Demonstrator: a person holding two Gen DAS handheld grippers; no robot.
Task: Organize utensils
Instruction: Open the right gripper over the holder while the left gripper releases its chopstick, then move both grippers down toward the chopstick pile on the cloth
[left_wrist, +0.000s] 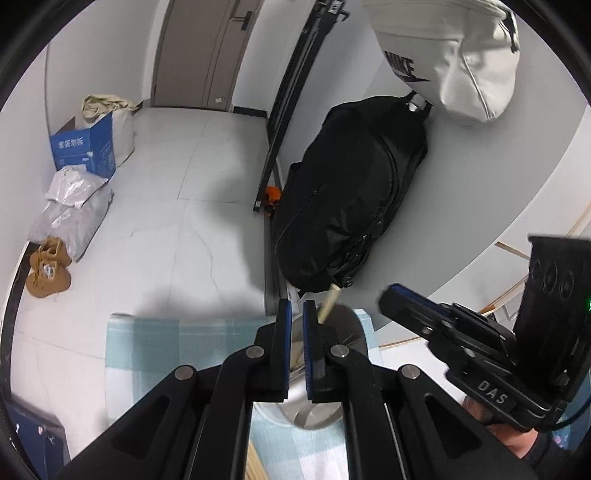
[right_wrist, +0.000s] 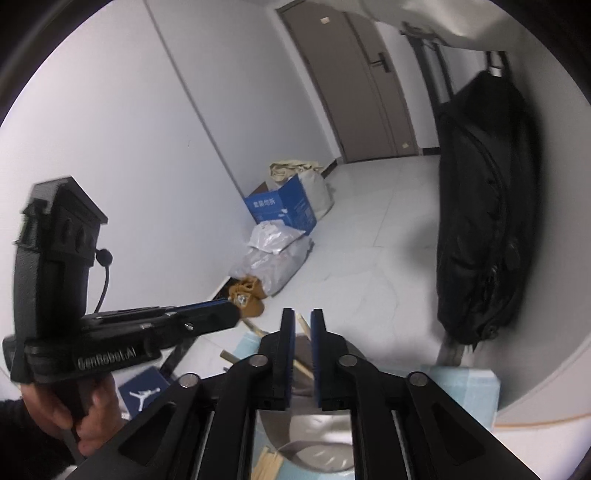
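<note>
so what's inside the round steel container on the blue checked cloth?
Pale wooden chopsticks lean out of the round steel container. The left gripper hides its bottom.

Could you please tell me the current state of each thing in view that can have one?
Left tongs: shut, above the metal cup.
Right tongs: narrowly open, wooden chopstick in the gap.
Metal cup: upright on the checked cloth, a chopstick leaning out.
Door: closed.
Blue box: top flap open.
Black backpack: hanging by its top.
</note>
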